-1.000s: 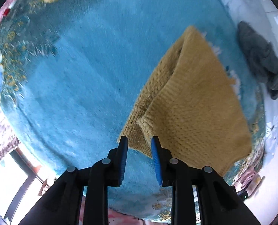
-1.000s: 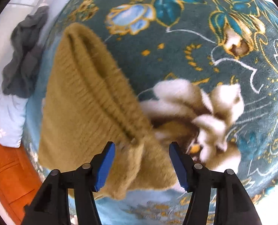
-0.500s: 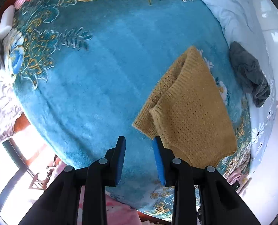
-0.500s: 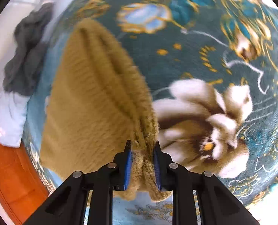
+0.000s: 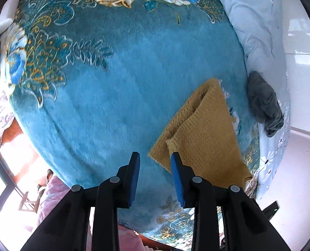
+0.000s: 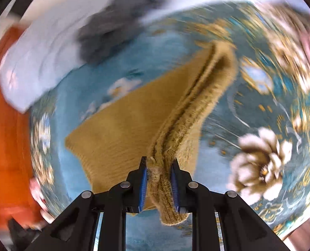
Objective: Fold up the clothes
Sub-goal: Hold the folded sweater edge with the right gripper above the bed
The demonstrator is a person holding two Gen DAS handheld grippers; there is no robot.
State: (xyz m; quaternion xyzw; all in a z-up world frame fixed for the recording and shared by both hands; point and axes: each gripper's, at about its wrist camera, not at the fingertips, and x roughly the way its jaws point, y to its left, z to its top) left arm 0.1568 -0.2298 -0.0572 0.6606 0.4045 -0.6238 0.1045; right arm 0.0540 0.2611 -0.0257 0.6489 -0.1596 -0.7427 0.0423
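A mustard-yellow knitted garment lies folded on a teal floral blanket. My left gripper is open and empty, hovering above the blanket just left of the garment's near corner. In the right wrist view my right gripper is shut on the garment's thick folded edge and holds that edge lifted, while the rest of the garment trails down over the blanket. That view is motion-blurred.
A crumpled dark grey garment lies on pale blue bedding at the right; it also shows in the right wrist view. An orange wooden surface lies beyond the bed's edge. A window is at the lower left.
My right gripper closed on the yellow garment's folded edge and has lifted and swung it. My left gripper pulled back from the garment, staying open.
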